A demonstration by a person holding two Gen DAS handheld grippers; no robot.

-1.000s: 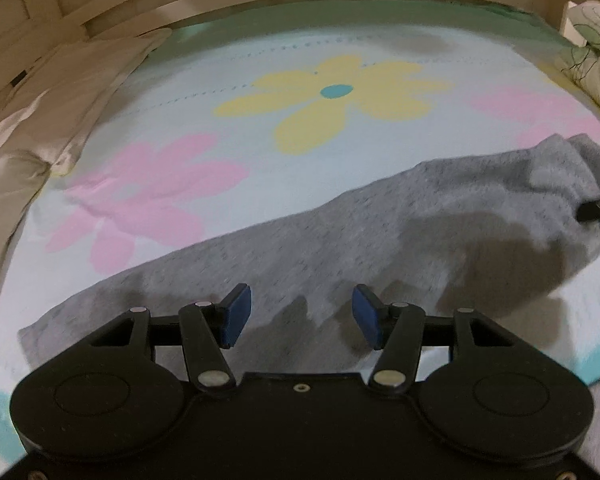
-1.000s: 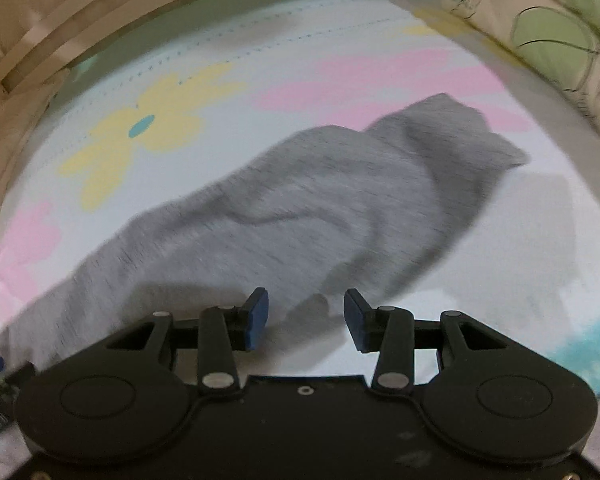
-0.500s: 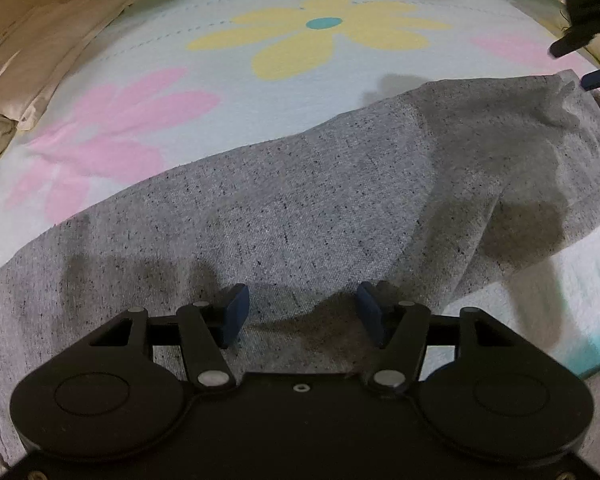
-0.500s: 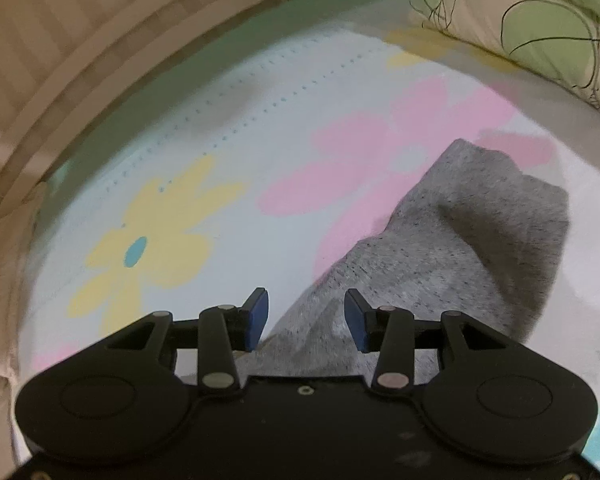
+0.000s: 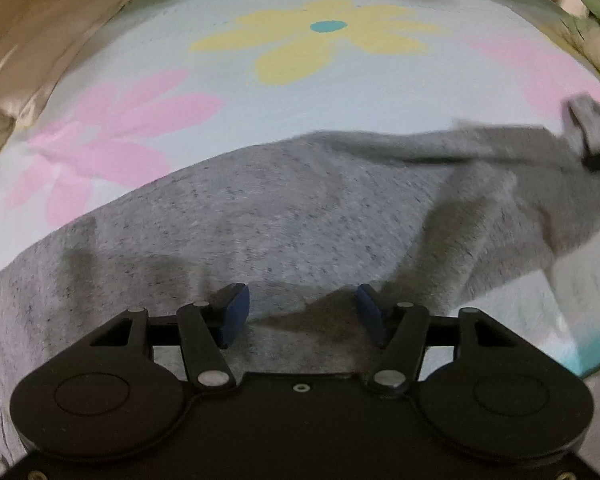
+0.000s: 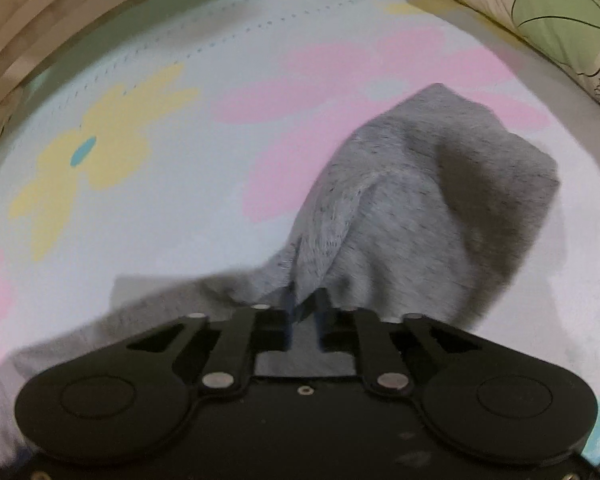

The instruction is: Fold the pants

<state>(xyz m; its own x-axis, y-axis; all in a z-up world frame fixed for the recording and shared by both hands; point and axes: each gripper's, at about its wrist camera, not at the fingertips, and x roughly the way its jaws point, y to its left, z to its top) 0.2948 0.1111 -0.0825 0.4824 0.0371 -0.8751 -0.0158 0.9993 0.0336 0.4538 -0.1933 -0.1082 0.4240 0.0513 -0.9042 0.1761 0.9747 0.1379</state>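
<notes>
Grey pants point(image 5: 284, 216) lie across a flower-print bedsheet point(image 5: 300, 100). My left gripper point(image 5: 302, 314) is open, low over the near edge of the pants, with cloth between and below its blue pads. My right gripper point(image 6: 305, 312) is shut on a pinch of the grey pants point(image 6: 420, 208) and pulls the cloth up into a ridge. The right gripper also shows blurred at the far right of the left wrist view point(image 5: 592, 136), with the fabric stretched toward it.
A leaf-print pillow point(image 6: 548, 20) lies at the right end of the bed. A beige quilt point(image 5: 20, 64) lies along the left. A wooden bed frame point(image 6: 80, 24) runs along the far side. The bed's near edge with a teal border point(image 5: 596, 344) is at the lower right.
My right gripper has closed on the pants' far edge and lifted it into a ridge. My left gripper stays open and has shifted slightly over the near edge.
</notes>
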